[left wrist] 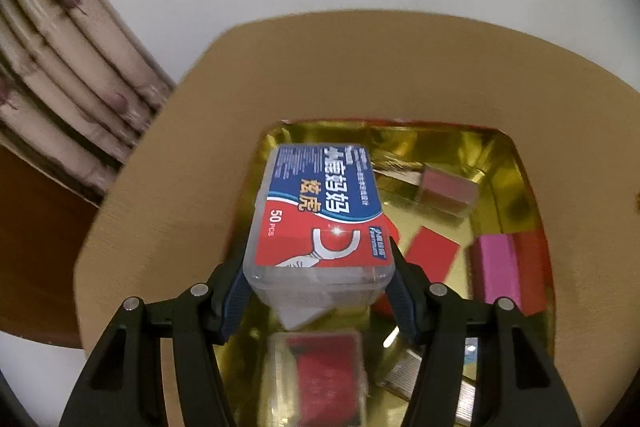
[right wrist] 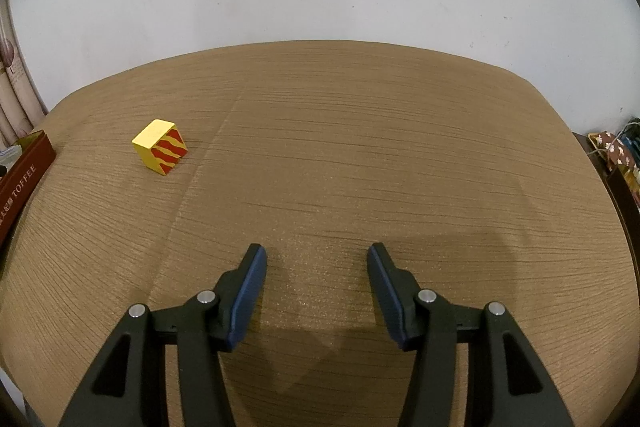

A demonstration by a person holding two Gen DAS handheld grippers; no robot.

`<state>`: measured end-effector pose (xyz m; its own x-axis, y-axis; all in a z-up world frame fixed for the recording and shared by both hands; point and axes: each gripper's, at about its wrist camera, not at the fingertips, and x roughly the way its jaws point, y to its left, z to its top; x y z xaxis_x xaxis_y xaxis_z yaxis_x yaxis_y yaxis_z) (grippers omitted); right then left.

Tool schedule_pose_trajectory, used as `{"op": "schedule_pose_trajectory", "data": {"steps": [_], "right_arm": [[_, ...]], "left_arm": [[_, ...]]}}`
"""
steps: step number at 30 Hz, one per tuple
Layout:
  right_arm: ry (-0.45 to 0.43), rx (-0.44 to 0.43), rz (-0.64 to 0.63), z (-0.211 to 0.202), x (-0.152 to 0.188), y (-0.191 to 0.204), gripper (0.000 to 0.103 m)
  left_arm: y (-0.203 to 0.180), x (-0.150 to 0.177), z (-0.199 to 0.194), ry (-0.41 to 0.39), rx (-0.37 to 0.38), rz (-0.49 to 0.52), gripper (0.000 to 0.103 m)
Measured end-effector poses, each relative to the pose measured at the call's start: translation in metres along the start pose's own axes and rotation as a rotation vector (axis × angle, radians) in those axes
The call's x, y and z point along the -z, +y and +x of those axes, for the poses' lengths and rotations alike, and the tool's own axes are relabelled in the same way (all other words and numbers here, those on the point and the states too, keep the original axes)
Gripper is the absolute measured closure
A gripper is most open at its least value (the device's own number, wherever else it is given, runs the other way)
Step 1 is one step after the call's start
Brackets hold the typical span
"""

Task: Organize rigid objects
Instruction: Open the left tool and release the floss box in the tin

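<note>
Box wall (right wrist: pixel 24 167): dark red, lettered, at the far left edge of the right wrist view; the same gold-lined box (left wrist: pixel 516 163) that fills the left wrist view.

Cube (right wrist: pixel 160 147): yellow with red stripes, alone on the tan table (right wrist: pixel 360 147), just right of the box wall. It lies ahead and well to the left of the right gripper (right wrist: pixel 316 267), apart from it.

Right gripper: jaws parted, nothing between them, low over bare table.

Floss case (left wrist: pixel 316 211): clear plastic with a blue and red label, clamped at its near end by the left gripper (left wrist: pixel 320 267). Its long axis runs straight ahead along the fingers. It hangs over the box's left part, above a red-topped case (left wrist: pixel 320 375); pink block (left wrist: pixel 500 271) and other small blocks lie to the right.

Judgement: the case goes straight down; the cube then falls to the right gripper, reaching left.
</note>
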<state>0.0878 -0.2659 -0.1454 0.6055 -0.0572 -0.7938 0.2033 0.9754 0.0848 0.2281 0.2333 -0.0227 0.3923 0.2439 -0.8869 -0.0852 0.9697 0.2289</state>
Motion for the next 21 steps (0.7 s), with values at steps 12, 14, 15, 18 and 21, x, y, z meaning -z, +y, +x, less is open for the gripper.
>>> {"op": "schedule_pose_trajectory", "data": {"steps": [12,14,15,18,21], "right_arm": [[0.000,-0.001,-0.001,-0.001,-0.001,-0.003,0.049],[0.000,-0.001,-0.002,-0.001,-0.001,-0.003,0.049],[0.000,-0.003,-0.003,-0.001,-0.001,-0.003,0.049],[0.000,-0.002,-0.003,-0.001,-0.001,-0.004,0.049],[0.000,-0.002,-0.004,-0.001,0.000,-0.006,0.049]], "left_arm": [[0.010,0.001,0.005,0.065,-0.078,-0.067,0.045],[0.012,0.003,0.004,0.068,-0.088,-0.078,0.045],[0.012,0.004,0.003,0.072,-0.088,-0.085,0.045],[-0.001,0.007,0.004,0.096,-0.076,-0.047,0.045],[-0.009,0.008,0.000,0.074,-0.092,-0.024,0.045]]}}
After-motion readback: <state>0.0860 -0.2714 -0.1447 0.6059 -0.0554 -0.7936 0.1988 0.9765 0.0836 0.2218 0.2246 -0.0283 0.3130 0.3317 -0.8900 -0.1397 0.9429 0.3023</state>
